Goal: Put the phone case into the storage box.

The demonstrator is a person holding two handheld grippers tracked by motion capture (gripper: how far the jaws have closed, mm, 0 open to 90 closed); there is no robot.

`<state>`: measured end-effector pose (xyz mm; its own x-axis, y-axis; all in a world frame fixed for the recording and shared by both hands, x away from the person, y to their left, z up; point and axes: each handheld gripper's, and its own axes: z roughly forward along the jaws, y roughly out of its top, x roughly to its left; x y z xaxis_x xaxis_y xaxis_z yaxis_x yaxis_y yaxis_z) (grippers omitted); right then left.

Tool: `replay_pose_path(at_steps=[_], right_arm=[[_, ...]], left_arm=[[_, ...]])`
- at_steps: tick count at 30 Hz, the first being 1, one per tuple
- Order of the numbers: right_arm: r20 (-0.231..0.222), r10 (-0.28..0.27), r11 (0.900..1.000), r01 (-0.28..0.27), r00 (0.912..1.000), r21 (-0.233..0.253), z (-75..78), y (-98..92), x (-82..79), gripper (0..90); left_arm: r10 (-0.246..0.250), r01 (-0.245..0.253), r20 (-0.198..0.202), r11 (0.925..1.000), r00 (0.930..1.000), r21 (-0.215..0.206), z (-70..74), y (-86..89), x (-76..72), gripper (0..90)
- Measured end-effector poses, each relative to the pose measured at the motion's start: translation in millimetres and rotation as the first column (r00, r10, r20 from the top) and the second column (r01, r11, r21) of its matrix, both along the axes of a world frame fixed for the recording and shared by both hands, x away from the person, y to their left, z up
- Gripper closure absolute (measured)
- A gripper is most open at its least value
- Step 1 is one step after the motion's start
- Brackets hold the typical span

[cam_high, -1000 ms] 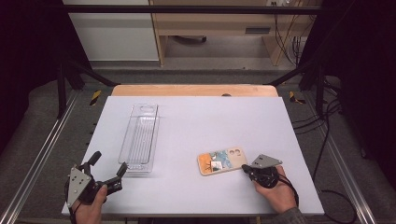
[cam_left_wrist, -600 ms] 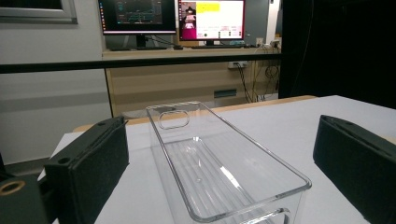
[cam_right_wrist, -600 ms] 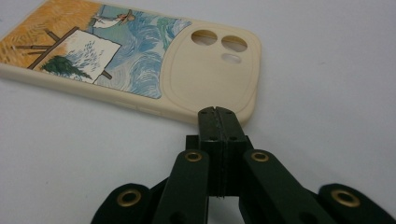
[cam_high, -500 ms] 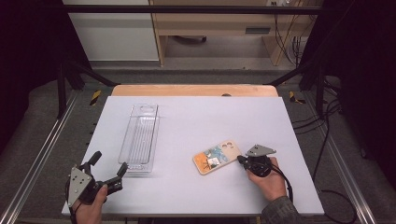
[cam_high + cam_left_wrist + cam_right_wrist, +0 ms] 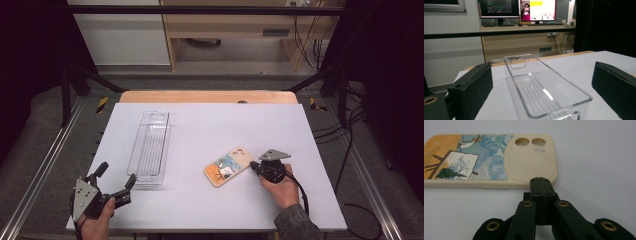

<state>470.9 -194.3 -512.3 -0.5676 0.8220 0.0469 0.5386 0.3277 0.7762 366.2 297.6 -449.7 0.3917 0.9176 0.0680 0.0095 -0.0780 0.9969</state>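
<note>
Lying flat right of centre in the high view, the phone case (image 5: 229,166) is a rounded cream rectangle with a painted blue-and-yellow scene and three lens holes. The right gripper (image 5: 255,165) has its black jaws pressed together, their tip touching the case's long edge. At the lower left, the left gripper (image 5: 116,175) stands spread wide just before the clear ribbed plastic bin (image 5: 150,147), which is empty, on the smooth pale table (image 5: 210,125).
</note>
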Motion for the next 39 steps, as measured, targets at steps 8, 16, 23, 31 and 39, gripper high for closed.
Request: replay_pose_path(at_steps=[8,16,23,31,39], right_arm=[[-0.007,-0.001,1.0,0.001,1.0,0.004,0.4,3.6,6.3,90.0],[-0.008,-0.002,1.0,0.003,1.0,0.019,0.0,5.9,9.5,90.0],[0.019,-0.009,1.0,0.008,0.9998,0.022,3.8,2.4,5.1,89.9],[0.1,-0.054,0.995,0.045,0.9936,0.085,13.3,-9.2,-9.6,63.9],[0.175,-0.134,0.978,0.101,0.9755,0.182,24.4,-30.5,-24.3,22.6]], left_arm=[[0.003,-0.003,0.002,1.0,1.0,-0.003,0.4,0.7,-0.3,3.1],[0.009,-0.009,0.004,0.9999,1.0,-0.006,1.0,2.6,-0.5,3.2],[0.018,-0.017,0.005,0.9997,0.9998,-0.015,1.8,5.8,-1.2,3.2],[0.031,-0.03,0.008,0.9991,0.9995,-0.031,3.3,8.6,-2.5,3.2],[0.01,-0.01,0.002,0.9999,0.9999,-0.009,7.0,1.1,-3.6,2.7]])
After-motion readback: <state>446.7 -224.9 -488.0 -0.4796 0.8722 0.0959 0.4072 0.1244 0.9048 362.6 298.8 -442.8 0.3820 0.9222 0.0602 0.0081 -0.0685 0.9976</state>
